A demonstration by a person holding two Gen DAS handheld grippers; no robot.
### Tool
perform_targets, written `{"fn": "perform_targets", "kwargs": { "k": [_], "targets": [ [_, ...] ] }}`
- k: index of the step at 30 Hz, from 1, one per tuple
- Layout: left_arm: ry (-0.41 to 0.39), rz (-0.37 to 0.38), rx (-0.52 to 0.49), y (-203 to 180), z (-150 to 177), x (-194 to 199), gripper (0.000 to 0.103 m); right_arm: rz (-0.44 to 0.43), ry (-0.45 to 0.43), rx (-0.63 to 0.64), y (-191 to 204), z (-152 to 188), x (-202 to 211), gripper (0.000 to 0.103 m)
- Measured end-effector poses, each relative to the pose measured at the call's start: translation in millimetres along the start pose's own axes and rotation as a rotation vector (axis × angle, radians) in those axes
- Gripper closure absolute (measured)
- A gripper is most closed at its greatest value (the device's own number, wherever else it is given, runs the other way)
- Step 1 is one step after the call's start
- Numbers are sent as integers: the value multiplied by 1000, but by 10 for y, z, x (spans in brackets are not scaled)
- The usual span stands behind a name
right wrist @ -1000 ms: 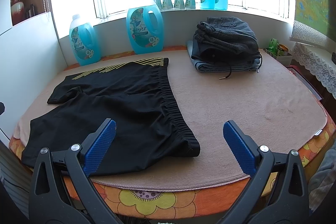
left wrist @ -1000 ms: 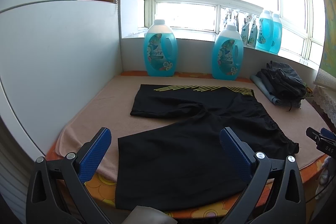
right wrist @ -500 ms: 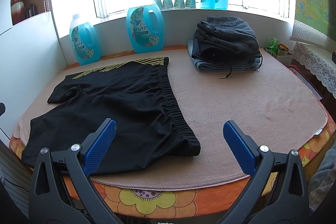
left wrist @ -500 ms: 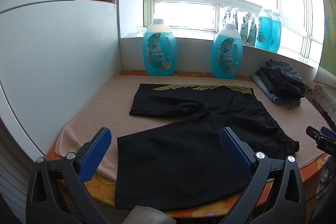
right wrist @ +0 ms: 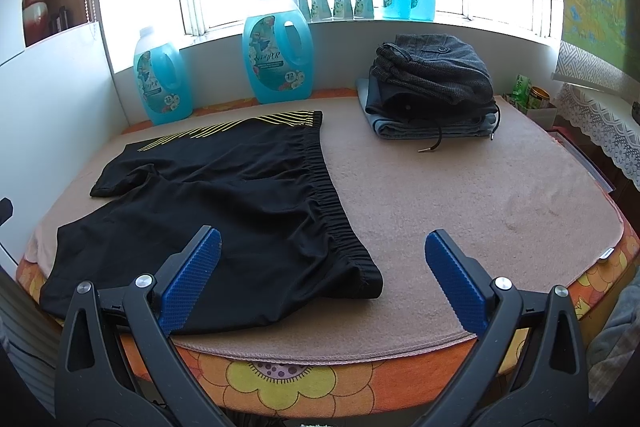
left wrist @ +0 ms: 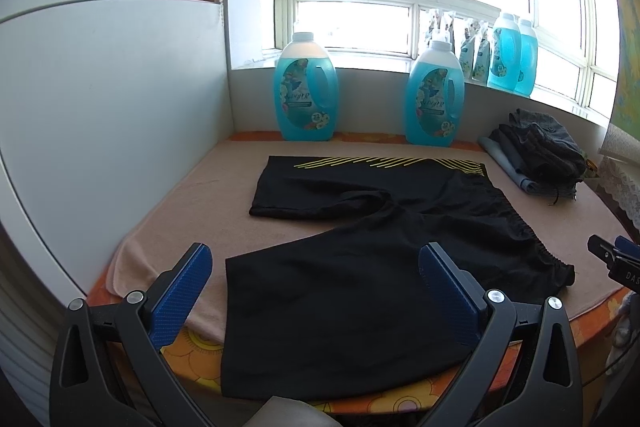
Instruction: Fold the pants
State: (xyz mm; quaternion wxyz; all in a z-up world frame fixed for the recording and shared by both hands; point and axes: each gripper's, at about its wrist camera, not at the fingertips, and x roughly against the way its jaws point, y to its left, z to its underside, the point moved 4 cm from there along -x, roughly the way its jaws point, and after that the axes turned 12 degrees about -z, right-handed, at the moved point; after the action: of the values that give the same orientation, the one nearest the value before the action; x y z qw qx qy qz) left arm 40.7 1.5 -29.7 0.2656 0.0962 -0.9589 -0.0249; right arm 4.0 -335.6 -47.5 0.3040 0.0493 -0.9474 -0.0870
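Two views, both hovering short of the near table edge. From the left wrist: left gripper (left wrist: 314, 287) spread wide and empty above black soft-fabric shorts with yellow stripes (left wrist: 360, 267), lying flat and unfolded on the pink towel-covered table (left wrist: 180, 203), near leg hem overhanging the edge. From the right wrist: right gripper (right wrist: 320, 267) equally wide, empty, facing the gathered elastic waistband (right wrist: 332, 211). Probably light, limp, a little slippery; best pinched at waistband corner and leg hem.
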Motion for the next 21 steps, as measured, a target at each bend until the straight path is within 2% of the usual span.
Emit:
{"fn": "perform_targets", "kwargs": {
  "k": [6, 13, 16, 21],
  "targets": [
    [17, 14, -2, 59, 49, -70, 0, 2, -3, 45, 18, -19, -11, 0],
    [2, 26, 6, 215, 126, -141, 0, -74, 28, 147, 100, 16, -86, 0],
    [-24, 72, 7, 317, 179, -141, 1, -103, 64, 201, 154, 62, -156, 2],
    [12, 69, -56, 408, 305, -241, 16, -175, 140, 248, 234, 155, -283, 14]
  ]
}}
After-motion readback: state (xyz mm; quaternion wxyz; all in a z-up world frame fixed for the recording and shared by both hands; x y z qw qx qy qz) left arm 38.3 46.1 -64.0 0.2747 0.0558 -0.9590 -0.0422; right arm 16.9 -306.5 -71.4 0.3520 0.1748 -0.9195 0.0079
